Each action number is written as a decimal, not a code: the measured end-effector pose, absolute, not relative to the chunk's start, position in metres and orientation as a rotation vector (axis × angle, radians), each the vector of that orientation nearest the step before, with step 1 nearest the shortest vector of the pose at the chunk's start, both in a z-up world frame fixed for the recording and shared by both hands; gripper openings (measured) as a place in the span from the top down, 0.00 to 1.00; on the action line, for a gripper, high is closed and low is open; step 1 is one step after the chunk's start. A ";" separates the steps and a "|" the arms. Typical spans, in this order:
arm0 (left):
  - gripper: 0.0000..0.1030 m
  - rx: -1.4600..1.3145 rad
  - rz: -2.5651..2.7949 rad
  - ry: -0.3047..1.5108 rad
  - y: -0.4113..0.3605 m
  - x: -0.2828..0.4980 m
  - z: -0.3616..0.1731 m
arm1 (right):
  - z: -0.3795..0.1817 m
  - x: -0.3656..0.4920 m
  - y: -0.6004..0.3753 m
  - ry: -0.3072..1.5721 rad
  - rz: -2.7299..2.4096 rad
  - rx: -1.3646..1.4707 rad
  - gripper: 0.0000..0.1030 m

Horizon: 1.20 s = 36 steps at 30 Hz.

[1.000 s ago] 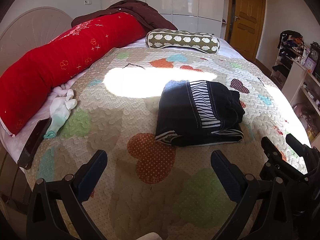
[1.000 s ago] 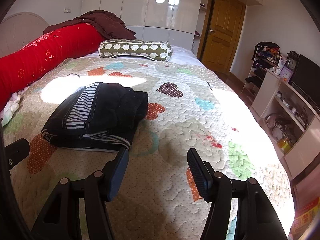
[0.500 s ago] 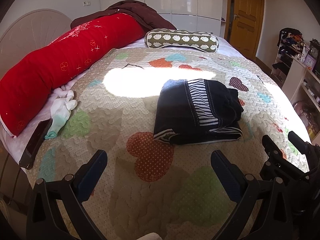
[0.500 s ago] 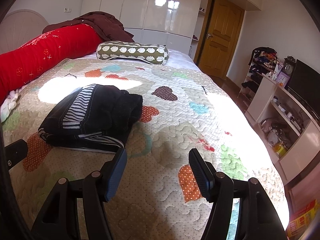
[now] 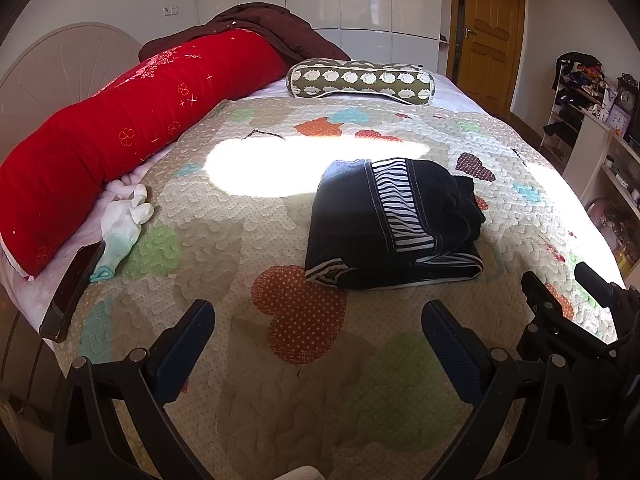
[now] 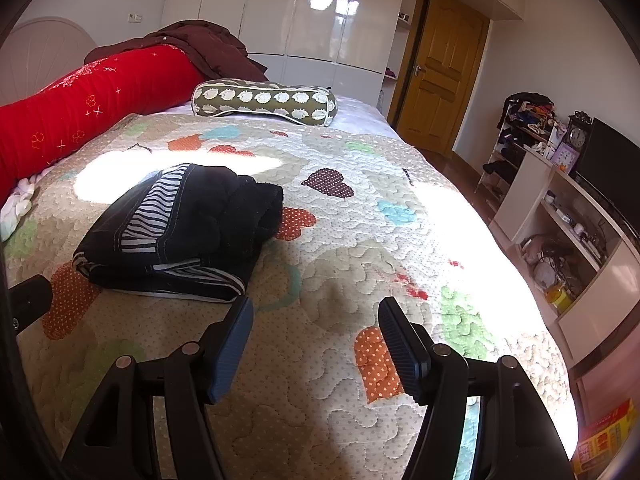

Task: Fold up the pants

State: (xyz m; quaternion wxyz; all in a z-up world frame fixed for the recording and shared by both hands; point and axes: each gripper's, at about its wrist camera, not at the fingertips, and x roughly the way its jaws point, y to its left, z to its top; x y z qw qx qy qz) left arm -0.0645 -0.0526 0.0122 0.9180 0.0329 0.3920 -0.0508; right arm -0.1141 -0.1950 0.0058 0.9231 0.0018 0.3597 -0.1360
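The dark pants with a black-and-white striped band lie folded in a compact stack on the quilted bed cover. They also show in the right wrist view, left of centre. My left gripper is open and empty, held above the quilt nearer than the pants. My right gripper is open and empty, to the right of and nearer than the stack. Part of the right gripper shows at the right edge of the left wrist view.
A long red bolster lies along the bed's left side with a brown garment at its far end. A green patterned pillow lies at the head. White gloves and a dark phone lie at the left edge. Shelves stand right.
Both grippers have drawn back and risen slightly from the folded pants, which look a little farther away. Both stay open. The pants have not moved.
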 end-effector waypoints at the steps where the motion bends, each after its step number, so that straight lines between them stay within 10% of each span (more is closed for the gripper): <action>1: 0.00 0.069 -0.106 0.806 -0.053 -0.064 0.012 | 0.005 -0.114 -0.195 0.742 -0.278 0.005 0.33; 36: 0.00 0.080 -0.111 0.824 -0.057 -0.058 -0.002 | -0.003 -0.110 -0.198 0.771 -0.257 0.020 0.32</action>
